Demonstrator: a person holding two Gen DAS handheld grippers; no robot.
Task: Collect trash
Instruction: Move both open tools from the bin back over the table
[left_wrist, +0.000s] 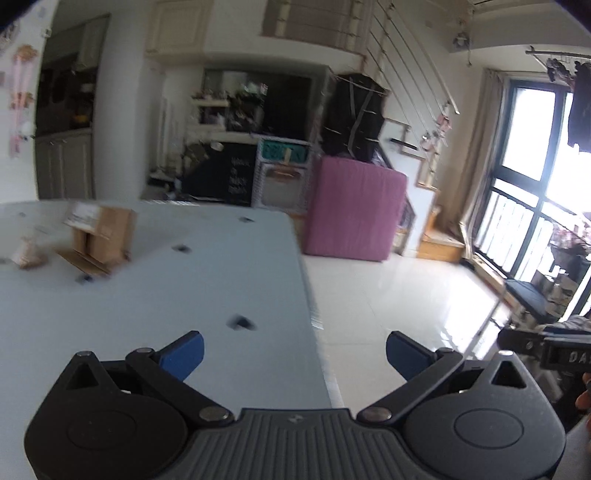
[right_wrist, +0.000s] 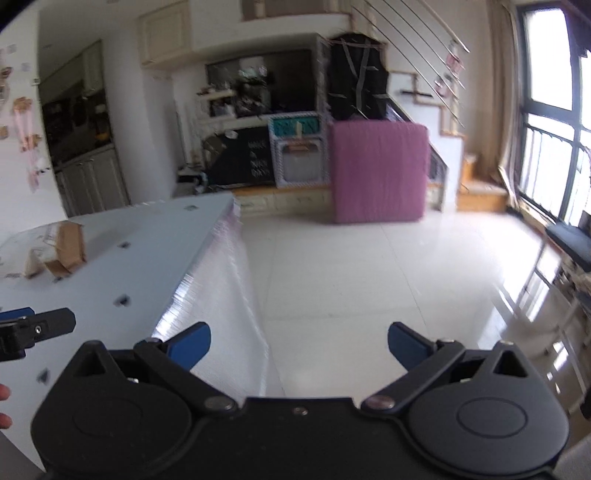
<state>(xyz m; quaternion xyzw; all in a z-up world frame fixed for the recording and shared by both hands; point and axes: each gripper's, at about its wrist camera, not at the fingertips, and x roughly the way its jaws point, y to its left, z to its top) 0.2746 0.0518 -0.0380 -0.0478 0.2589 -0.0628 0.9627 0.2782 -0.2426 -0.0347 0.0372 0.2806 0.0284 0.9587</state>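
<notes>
Pale table (left_wrist: 155, 295) lying uncleared: cardboard box (left_wrist: 101, 236), crumpled scrap (left_wrist: 27, 254) awaiting collection. Left gripper (left_wrist: 294, 353), right gripper (right_wrist: 299, 345) both gaping, carrying nothing.

1. A pale blue-grey bench (left_wrist: 155, 295) filled the left part of both wrist views, its long edge running away toward the back of the room.
2. A brown cardboard box (left_wrist: 101, 236) with open flaps sat directly on the bench near its far left side.
3. Just left of the box lay a small crumpled tan scrap (left_wrist: 27, 254), too blurred to identify.
4. Several small dark square marks (left_wrist: 242, 322) were scattered across the bench top, well apart from each other.
5. Beside the bench, a glossy white tiled floor (right_wrist: 351, 280) stretched to the right.
6. A pink mattress-like block (right_wrist: 378, 171) stood upright on that floor at the far end.
</notes>
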